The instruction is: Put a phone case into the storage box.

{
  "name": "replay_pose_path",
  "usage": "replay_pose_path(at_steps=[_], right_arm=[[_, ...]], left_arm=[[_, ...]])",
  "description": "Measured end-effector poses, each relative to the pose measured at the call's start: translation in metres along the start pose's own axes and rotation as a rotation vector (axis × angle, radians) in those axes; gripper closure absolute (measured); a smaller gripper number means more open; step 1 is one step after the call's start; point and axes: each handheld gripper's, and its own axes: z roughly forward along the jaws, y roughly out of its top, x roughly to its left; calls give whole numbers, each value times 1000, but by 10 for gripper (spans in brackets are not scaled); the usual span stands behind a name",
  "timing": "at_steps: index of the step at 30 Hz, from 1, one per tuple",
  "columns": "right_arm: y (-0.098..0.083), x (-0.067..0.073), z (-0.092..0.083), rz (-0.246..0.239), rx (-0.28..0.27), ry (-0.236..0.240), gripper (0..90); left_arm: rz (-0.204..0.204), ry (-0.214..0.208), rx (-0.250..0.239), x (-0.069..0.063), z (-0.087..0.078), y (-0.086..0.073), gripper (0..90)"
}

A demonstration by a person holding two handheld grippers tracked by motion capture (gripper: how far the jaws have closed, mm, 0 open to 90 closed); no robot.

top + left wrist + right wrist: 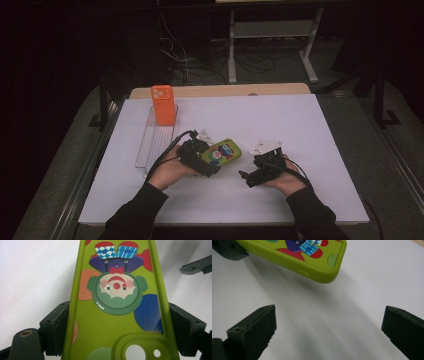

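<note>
Green phone case (224,152) clamped in my left gripper (206,161), long axis pointing away toward my right.
My right gripper (247,180) (jaws wide, empty) waits just beside its free end.

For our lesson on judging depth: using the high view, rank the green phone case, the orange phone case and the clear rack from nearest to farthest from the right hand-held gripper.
1. green phone case: just left of the right hand-held gripper, clamped in the left hand-held gripper.
2. clear rack: farther left, on the white board.
3. orange phone case: standing at the rack's far end.
</note>
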Motion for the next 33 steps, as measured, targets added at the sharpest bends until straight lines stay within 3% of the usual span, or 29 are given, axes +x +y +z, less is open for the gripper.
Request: replay_pose_path(at_steps=[7,19,20,22,26,33], right_arm=[[1,5,-1,-69,-4,-37,0],[3,15,-1,-277,-11,-141,0],[3,16,-1,-292,-15,-150,0],[3,17,-2,-326,-20,-166,0],[3,21,-2,-373,-41,-170,0],[2,28,1,-484,-20,-216,0]], left_arm=[[13,-11,4,1,0,0,154],[18,-22,22,1,1,0,154],[-5,-23,3,0,2,0,154],[-4,-23,3,0,2,0,154],[-6,-28,2,-1,3,0,154],[0,-28,7,0,3,-1,154]])
